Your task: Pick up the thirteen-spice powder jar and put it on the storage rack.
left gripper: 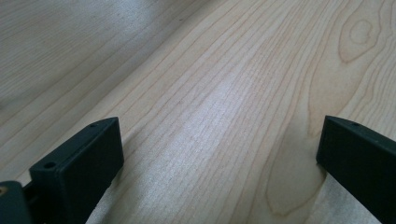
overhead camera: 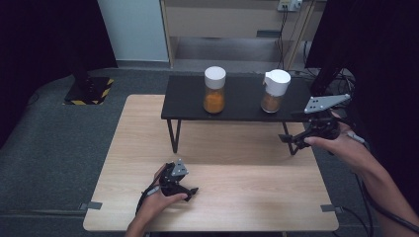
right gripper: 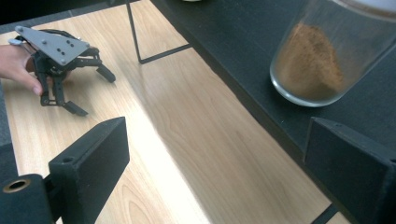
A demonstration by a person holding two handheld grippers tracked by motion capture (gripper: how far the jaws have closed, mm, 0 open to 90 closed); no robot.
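From the high view, a pale wood-grain tabletop [overhead camera: 247,197] carries a matte black shelf [overhead camera: 237,101] on thin wire legs; on it stand a glass jar of orange powder [overhead camera: 214,90] and, at its right end, a white-capped jar of brown powder [overhead camera: 274,91], with the right claw [overhead camera: 289,139] near it. The left claw [overhead camera: 190,192] rests low on the wood, and in the left gripper view its blocky black jaws stand wide over bare grain. In the right gripper view, the wide-spread jaws frame the brown jar's rounded glass base [right gripper: 317,70], untouched.

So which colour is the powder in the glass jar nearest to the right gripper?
Brown powder, seen best in the right gripper view.
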